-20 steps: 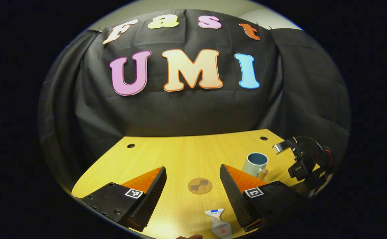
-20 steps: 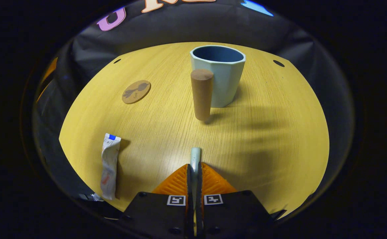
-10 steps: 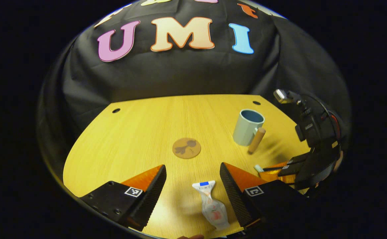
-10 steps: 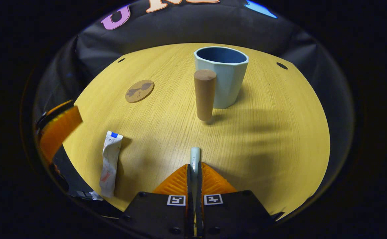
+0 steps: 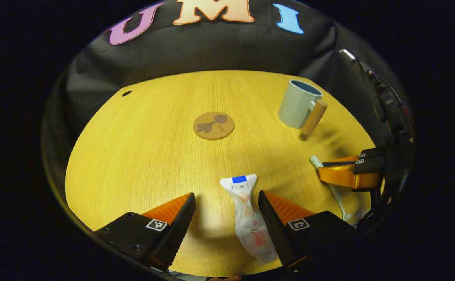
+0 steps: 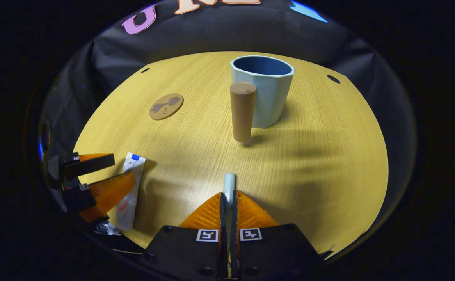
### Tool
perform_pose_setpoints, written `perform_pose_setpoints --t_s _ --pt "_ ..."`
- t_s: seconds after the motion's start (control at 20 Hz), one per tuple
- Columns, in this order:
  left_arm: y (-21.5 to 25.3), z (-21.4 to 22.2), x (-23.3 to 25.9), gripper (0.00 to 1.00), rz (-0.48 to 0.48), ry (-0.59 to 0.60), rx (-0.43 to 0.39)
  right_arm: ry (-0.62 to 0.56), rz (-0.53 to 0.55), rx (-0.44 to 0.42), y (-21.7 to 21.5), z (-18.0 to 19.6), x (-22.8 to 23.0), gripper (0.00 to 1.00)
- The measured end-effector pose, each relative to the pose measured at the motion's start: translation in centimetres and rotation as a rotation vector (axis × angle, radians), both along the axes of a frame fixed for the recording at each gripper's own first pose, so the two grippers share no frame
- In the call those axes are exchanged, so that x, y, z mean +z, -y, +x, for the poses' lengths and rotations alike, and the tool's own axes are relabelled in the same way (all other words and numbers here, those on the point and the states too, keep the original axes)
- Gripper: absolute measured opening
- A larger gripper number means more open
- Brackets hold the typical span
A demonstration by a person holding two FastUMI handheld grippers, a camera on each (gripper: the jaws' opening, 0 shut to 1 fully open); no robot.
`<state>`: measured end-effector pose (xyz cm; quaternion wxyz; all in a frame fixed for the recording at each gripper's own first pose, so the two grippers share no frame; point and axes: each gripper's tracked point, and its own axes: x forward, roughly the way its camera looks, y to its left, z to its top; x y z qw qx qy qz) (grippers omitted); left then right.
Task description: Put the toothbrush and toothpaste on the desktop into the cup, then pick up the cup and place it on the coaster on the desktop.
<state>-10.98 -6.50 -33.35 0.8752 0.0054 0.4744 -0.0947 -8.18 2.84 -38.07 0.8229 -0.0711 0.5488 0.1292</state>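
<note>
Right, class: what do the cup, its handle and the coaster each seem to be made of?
Cup: probably matte ceramic or plastic; pale faceted wall, darker blue inside, no gloss. Handle: looks like wood or cork; plain brown peg, dull surface. Coaster: likely cork or wood; flat tan disc with dark print.

One tabletop (image 5: 141, 156), yellow wood grain. Two round holes in it: one far left (image 6: 144, 70), one far right (image 6: 333, 79). One cup (image 6: 264, 91), pale outside, blue inside, with one brown cylindrical handle (image 6: 242, 111). One round brown coaster (image 5: 214, 125). One toothpaste tube (image 5: 247, 214), white with blue end. One toothbrush (image 6: 229, 187), pale handle. Two tools: left tool (image 5: 226, 208), right tool (image 6: 228, 203). Two fingers on each tool, four in total.
</note>
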Motion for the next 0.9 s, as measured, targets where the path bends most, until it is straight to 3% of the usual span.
perform_pose_setpoints --t_s 0.45,0.55,0.6,0.75,0.8,0.85,0.9 --pt "0.7 0.6 -1.1 0.92 0.031 0.01 -0.019 0.011 0.001 0.003 0.0 0.0 0.0 0.06" --pt "1.6 0.8 -1.2 0.82 0.025 0.024 -0.051 0.014 0.001 0.004 0.1 0.1 -0.2 0.06" --pt "2.0 0.8 -1.3 0.71 0.019 0.028 -0.065 0.015 0.0 0.005 0.0 0.1 -0.1 0.06" --pt "2.0 0.8 -1.0 0.5 -0.011 0.042 -0.053 0.019 -0.003 0.003 -0.1 0.0 0.1 0.06" --pt "2.0 1.0 -1.0 0.32 -0.02 0.051 -0.039 0.024 -0.005 0.002 0.0 0.0 0.1 0.06" --pt "2.2 1.2 -1.1 0.2 -0.029 0.058 -0.031 0.033 -0.01 0.006 0.0 0.0 0.0 0.06" --pt "2.2 1.2 -1.2 0.17 -0.034 0.056 -0.03 0.042 -0.015 0.01 -0.1 0.0 0.0 0.06"
